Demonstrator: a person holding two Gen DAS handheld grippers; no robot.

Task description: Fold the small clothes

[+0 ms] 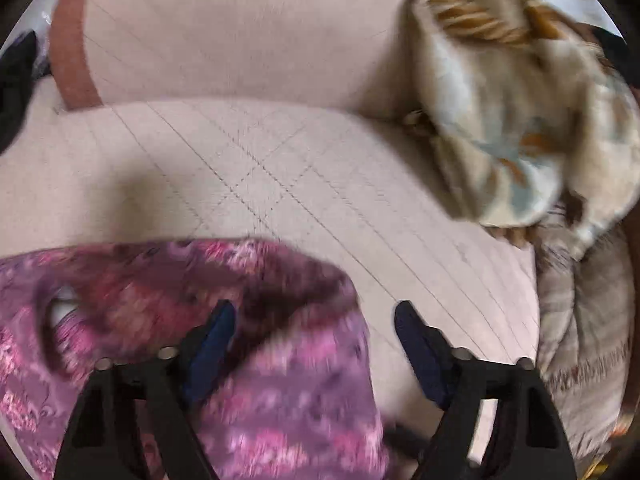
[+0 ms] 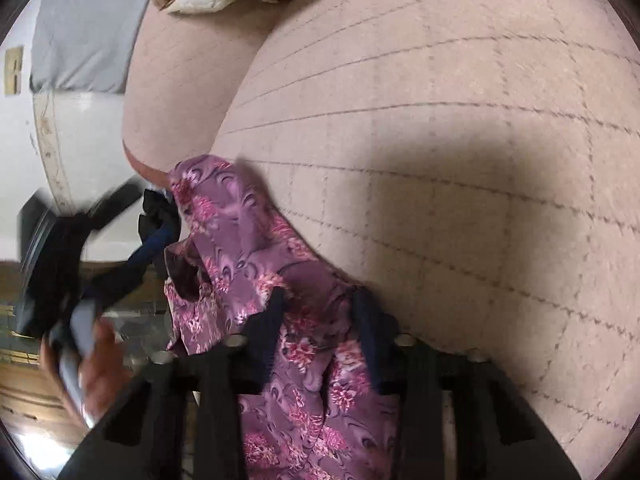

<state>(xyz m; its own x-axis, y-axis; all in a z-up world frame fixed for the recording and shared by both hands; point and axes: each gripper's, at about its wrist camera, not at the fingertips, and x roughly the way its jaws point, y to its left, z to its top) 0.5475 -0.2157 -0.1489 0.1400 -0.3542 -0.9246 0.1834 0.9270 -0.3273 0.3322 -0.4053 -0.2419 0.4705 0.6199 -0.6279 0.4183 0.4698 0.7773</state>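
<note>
The left gripper hangs with its fingers spread wide and empty above the purple floral garment, which lies at the near edge of the quilted pink cushion. The right gripper has its fingers clenched on a gathered part of the cloth. The garment seems to be in the laying-out step; next, the left gripper probably must take a free edge.

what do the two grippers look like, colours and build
Both match. The left gripper has two black plastic finger arms with triangular cut-outs, round silver bolt heads on top, and dark navy blue pads on its fingertips. The right gripper has the same black frame, silver bolts and navy ribbed pads. A bare hand grips a pale grey handle in the right view. No cables or markings are visible.
</note>
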